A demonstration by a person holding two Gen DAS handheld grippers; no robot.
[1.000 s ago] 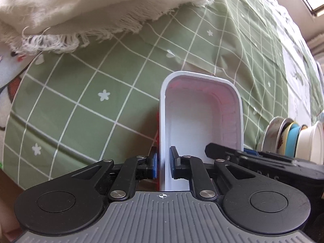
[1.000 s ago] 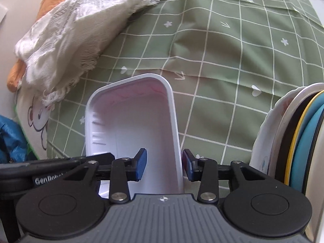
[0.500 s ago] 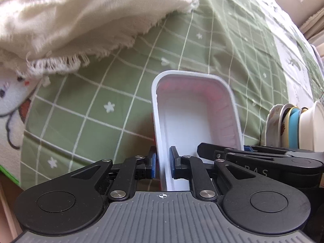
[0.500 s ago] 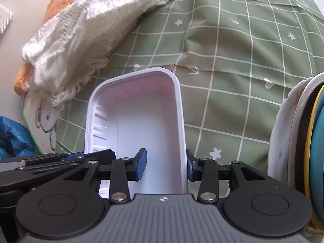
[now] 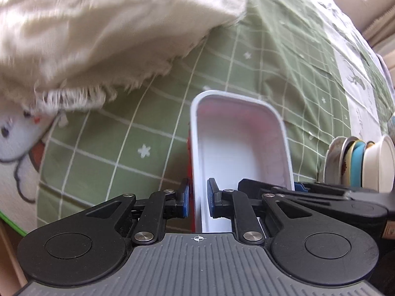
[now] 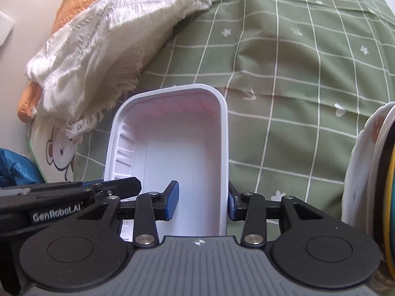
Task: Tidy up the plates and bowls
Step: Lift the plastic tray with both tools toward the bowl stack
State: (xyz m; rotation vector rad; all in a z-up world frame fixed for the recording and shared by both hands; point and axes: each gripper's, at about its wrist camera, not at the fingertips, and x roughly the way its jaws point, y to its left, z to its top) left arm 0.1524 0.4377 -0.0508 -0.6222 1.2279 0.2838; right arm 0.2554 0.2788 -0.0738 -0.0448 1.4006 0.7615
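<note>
A white rectangular plastic container (image 5: 237, 148), red on the outside, is held over the green checked tablecloth (image 5: 246, 49). My left gripper (image 5: 197, 197) is shut on its left long wall, near the close end. In the right wrist view the same container (image 6: 172, 143) has its right wall between the fingers of my right gripper (image 6: 201, 199). The outer pad (image 6: 230, 204) lies against the rim, while the inner pad (image 6: 172, 199) stands clear of the wall, so this gripper is open. A stack of plates and bowls (image 5: 358, 160) (image 6: 370, 172) sits to the right.
A frayed white cloth (image 5: 98, 37) (image 6: 111, 37) lies bunched at the far left over something orange (image 6: 74, 7). A blue bag (image 6: 14, 170) shows at the left edge. The cloth's cartoon border (image 5: 14, 135) marks the table's left side.
The left gripper has shifted with the container, and the white cloth now looms larger and blurred. In the right view the container's wall has slid slightly toward the outer finger.
</note>
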